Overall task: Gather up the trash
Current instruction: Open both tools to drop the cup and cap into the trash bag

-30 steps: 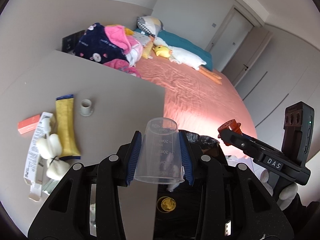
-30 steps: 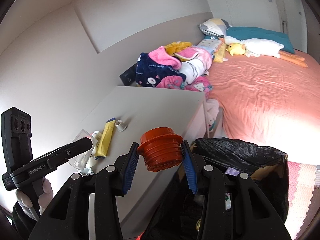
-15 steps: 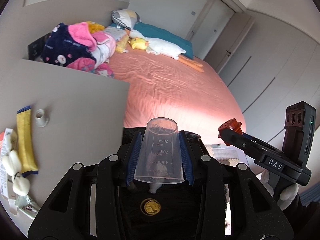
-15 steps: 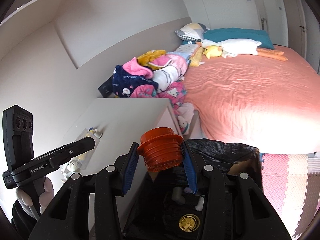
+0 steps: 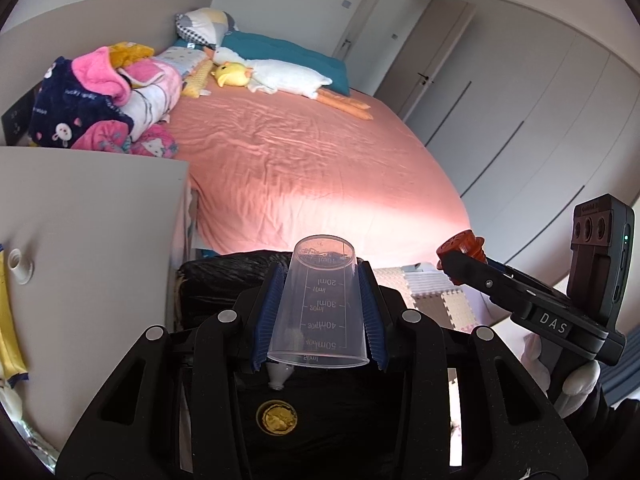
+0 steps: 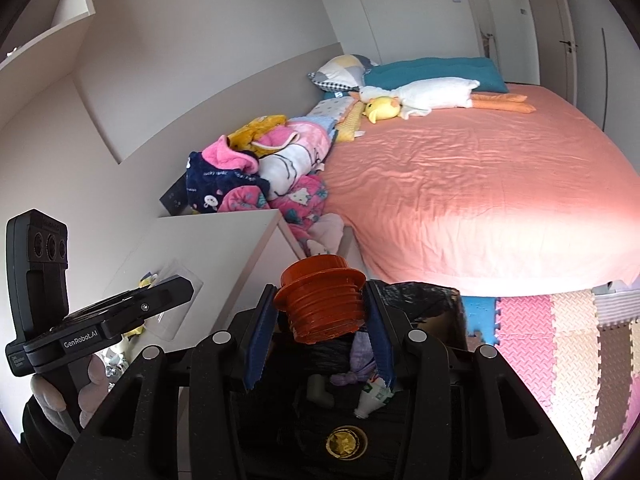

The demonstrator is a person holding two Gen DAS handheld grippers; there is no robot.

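Left wrist view: the left gripper [image 5: 318, 316] is clamped partway closed on an upturned clear measuring cup [image 5: 318, 304], blue pads pressing its sides, rim toward the camera. Below the jaws, from about 9 to 6 o'clock, lies the black-lined trash bin [image 5: 224, 276], with a small white bottle [image 5: 279, 374] and a gold disc [image 5: 277, 420] already inside. At 3 o'clock the right gripper [image 5: 460, 250] comes in holding an orange ribbed cap [image 5: 460, 246]. The bedside table [image 5: 88, 216] sits at 9 o'clock, a small white cap [image 5: 18, 266] near its left edge. Right wrist view: the right gripper's jaws are likewise part-closed, pinching the orange ribbed cap squarely by its threads; the bin opening sits directly under it toward 6 o'clock, more rubbish visible within. The left gripper shows at 8 o'clock, a gloved hand [image 6: 94, 384] on its handle. Judgement: the step in hand is the drop, both pieces over the bin. To do it well, centre each load over the open mouth rather than the folded liner at 12 o'clock, keep the two grippers apart so they do not knock, lower a little, then open fully. The cup is light and tapered and may cling to a pad or bounce off the rim, so release low and let it fall clear.
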